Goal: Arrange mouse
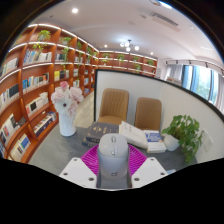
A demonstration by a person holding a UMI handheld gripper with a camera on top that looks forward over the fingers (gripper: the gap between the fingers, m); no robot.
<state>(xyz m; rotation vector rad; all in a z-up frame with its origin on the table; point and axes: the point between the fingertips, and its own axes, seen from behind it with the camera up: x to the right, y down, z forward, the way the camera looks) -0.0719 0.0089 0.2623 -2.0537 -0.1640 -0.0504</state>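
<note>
A light grey computer mouse [113,160] sits lengthwise between my gripper's fingers, its scroll wheel pointing away from me. My gripper [113,150] is shut on it, and the magenta pads [92,159] press against both of its sides. The mouse looks raised above the table [82,143], whose top lies beyond and below it. The fingers and the mouse body hide its underside.
Beyond the mouse are a white vase of pink flowers [66,110], a stack of books [135,134] and a leafy potted plant [185,133]. Two tan chairs [114,104] stand behind the table. Wooden bookshelves [35,80] fill the left wall.
</note>
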